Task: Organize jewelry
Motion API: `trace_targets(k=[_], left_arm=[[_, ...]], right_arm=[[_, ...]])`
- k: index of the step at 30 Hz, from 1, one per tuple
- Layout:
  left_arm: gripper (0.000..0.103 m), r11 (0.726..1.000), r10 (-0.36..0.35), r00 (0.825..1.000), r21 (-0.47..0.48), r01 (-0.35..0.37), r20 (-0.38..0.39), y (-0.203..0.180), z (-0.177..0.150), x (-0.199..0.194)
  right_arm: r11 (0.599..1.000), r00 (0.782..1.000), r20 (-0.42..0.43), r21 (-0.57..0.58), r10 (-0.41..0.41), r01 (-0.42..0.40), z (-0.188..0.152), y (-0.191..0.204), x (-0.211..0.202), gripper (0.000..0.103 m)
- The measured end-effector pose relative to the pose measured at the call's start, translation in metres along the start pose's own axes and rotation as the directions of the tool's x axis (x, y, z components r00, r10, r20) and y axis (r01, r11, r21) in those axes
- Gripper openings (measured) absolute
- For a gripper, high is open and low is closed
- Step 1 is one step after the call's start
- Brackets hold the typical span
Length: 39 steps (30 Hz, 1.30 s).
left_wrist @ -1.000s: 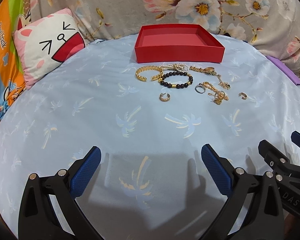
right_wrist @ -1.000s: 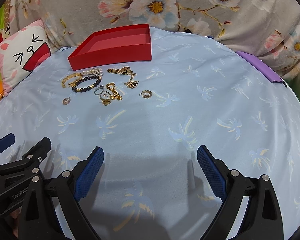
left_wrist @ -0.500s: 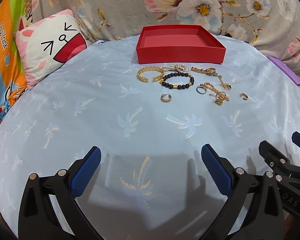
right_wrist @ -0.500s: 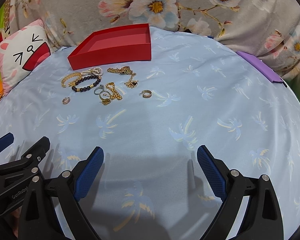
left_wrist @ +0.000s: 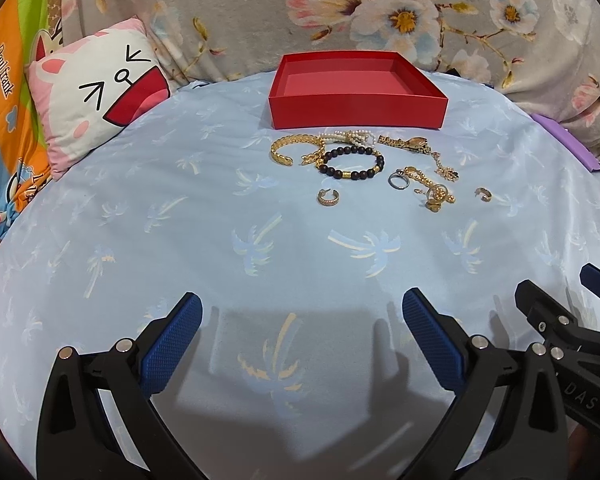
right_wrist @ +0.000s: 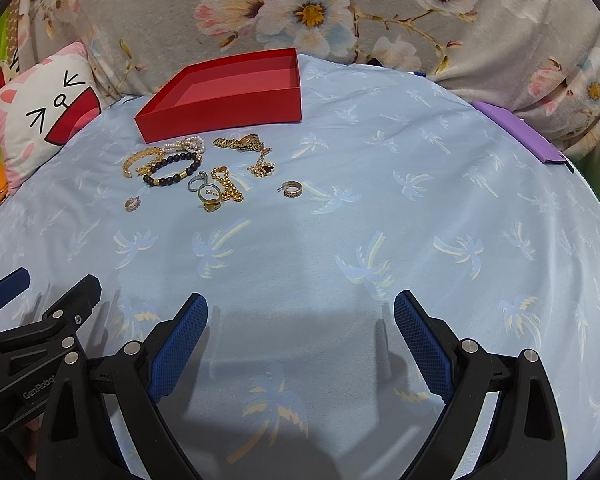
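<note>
An empty red box [left_wrist: 356,92] [right_wrist: 228,96] sits at the far side of the light blue palm-print sheet [left_wrist: 180,220]. In front of it lies scattered jewelry: a gold cuff [left_wrist: 296,149] [right_wrist: 140,160], a black bead bracelet [left_wrist: 352,163] [right_wrist: 172,169], a pearl strand [left_wrist: 346,136], gold chains [left_wrist: 420,148] [right_wrist: 244,145], a silver ring [left_wrist: 398,181] and small gold hoops [left_wrist: 328,197] [right_wrist: 292,189]. My left gripper [left_wrist: 302,320] is open, well short of the jewelry. My right gripper [right_wrist: 300,316] is open too, holding nothing.
A cat-face pillow [left_wrist: 96,100] leans at the back left. A grey floral blanket [left_wrist: 380,12] runs along the back. A purple flat object [right_wrist: 516,132] lies at the sheet's right edge. Each gripper shows at the edge of the other's view.
Both views have shifted slightly; the box and jewelry sit a little lower in the left wrist frame. Both grippers stay open and the jewelry has not moved.
</note>
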<state>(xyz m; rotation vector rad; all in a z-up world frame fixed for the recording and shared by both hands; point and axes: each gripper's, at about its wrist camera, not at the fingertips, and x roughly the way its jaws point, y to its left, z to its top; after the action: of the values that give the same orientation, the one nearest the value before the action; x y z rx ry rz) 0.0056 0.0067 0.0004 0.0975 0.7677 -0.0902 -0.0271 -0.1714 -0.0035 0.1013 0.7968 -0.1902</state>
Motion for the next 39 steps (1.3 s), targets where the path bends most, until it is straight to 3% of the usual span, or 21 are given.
trace_targets(k=[12, 39], left_arm=[[0.098, 1.000, 0.026, 0.999, 0.006, -0.026, 0.034, -0.005, -0.004, -0.006], [0.098, 1.000, 0.021, 1.000, 0.005, -0.021, 0.018, -0.006, -0.005, -0.003]], right_arm=[[1.000, 1.000, -0.001, 0.008, -0.001, 0.001, 0.001, -0.007, 0.001, 0.093], [1.000, 1.000, -0.005, 0.007, -0.005, 0.005, 0.000, -0.004, 0.003, 0.093]])
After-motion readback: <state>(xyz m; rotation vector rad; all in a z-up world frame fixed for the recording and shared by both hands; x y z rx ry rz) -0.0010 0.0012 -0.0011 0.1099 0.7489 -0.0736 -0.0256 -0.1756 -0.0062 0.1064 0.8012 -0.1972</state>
